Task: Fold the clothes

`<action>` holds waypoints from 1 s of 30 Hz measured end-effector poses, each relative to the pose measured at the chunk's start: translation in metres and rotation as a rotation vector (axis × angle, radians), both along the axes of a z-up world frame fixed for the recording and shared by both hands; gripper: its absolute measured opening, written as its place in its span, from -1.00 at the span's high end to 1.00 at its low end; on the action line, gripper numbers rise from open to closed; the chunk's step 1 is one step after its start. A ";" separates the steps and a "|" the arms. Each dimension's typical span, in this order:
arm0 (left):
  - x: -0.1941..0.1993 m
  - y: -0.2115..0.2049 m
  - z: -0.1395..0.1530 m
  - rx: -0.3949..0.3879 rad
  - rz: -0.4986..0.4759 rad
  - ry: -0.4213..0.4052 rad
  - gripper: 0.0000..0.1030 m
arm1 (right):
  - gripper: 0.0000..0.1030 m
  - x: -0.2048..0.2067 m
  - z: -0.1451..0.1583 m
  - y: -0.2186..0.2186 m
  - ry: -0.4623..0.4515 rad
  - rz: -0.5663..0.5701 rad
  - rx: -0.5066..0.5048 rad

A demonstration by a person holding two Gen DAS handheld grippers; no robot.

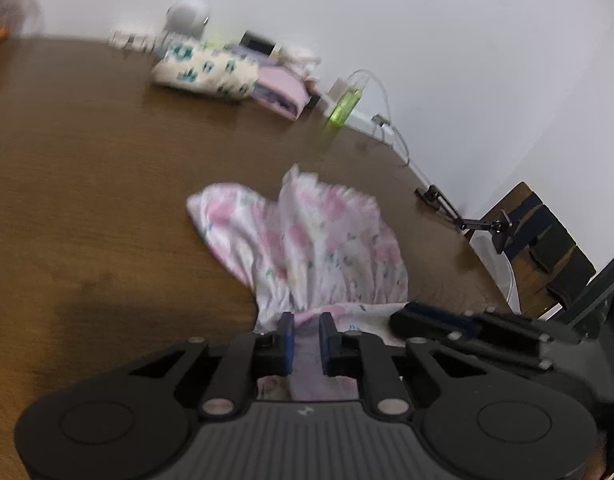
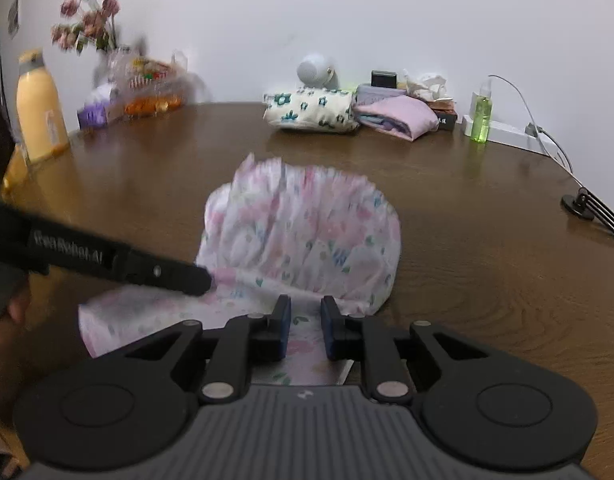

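My left tongs (image 1: 307, 334): jaws part-way apart, floral garment (image 1: 307, 248) cloth running between the pads; cannot tell whether they pinch it. My right tongs (image 2: 305, 326): same stance, jaws spread a little over the garment's near edge, grip unclear. Garment bunched on the brown table (image 2: 487, 240), fanning out just ahead of both tongs. Left tongs' fingers enter right view from the left, tips touching the cloth. Far ahead by the wall: two folded clothes (image 2: 313, 110), green bottle (image 2: 481, 116).
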State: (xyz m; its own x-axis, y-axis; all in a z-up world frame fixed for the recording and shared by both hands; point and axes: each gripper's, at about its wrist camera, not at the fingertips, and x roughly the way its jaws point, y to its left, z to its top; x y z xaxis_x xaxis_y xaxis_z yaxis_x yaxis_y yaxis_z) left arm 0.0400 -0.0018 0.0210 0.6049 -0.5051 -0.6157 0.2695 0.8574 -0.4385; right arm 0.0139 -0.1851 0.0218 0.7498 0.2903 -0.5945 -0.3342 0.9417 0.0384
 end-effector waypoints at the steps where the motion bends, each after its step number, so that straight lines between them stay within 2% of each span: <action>1: 0.002 -0.003 0.001 0.021 -0.006 -0.012 0.64 | 0.68 0.001 0.005 -0.001 -0.008 0.002 0.001; 3: 0.008 -0.010 -0.004 0.051 -0.010 -0.009 0.62 | 0.67 0.004 0.012 -0.001 -0.020 0.006 0.000; 6: 0.012 -0.008 -0.004 0.039 -0.010 -0.006 0.62 | 0.63 0.016 -0.003 0.009 0.047 0.033 -0.080; 8: 0.009 0.002 0.004 -0.007 -0.010 -0.004 0.58 | 0.63 0.009 -0.001 0.007 0.022 0.033 -0.085; 10: 0.001 0.020 0.012 -0.088 -0.043 -0.016 0.41 | 0.62 -0.007 0.010 -0.001 -0.022 0.054 -0.066; 14: -0.029 0.031 0.022 -0.158 -0.137 -0.048 0.40 | 0.62 -0.044 0.023 -0.008 -0.039 0.141 -0.064; 15: -0.035 0.027 0.020 -0.148 -0.157 -0.045 0.40 | 0.62 -0.049 0.023 -0.006 -0.035 0.149 -0.067; 17: -0.041 0.010 0.012 -0.061 -0.184 -0.022 0.43 | 0.62 -0.056 0.021 0.002 -0.029 0.168 -0.085; 20: -0.044 -0.002 0.001 0.046 -0.188 -0.050 0.48 | 0.62 -0.054 0.005 0.009 -0.021 0.168 -0.126; 24: -0.038 0.005 -0.003 -0.002 -0.188 -0.056 0.50 | 0.62 -0.055 0.000 0.010 -0.023 0.155 -0.132; 26: -0.040 0.005 0.006 0.025 -0.187 -0.099 0.53 | 0.63 -0.055 0.005 0.008 -0.014 0.160 -0.131; 27: -0.042 0.008 0.010 0.050 -0.183 -0.132 0.50 | 0.61 -0.056 0.009 0.006 -0.013 0.168 -0.131; 29: -0.047 0.017 0.019 0.099 -0.163 -0.199 0.26 | 0.42 -0.063 0.020 0.004 -0.067 0.219 -0.155; 30: -0.050 0.024 0.023 0.121 -0.153 -0.232 -0.04 | 0.05 -0.064 0.019 0.006 -0.074 0.273 -0.186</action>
State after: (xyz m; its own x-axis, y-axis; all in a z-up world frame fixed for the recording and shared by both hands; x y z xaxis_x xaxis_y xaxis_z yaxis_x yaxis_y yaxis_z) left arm -0.0097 0.0218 0.0442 0.6589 -0.5328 -0.5311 0.4808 0.8412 -0.2475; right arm -0.0506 -0.1786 0.0409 0.7024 0.3782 -0.6030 -0.5705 0.8057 -0.1593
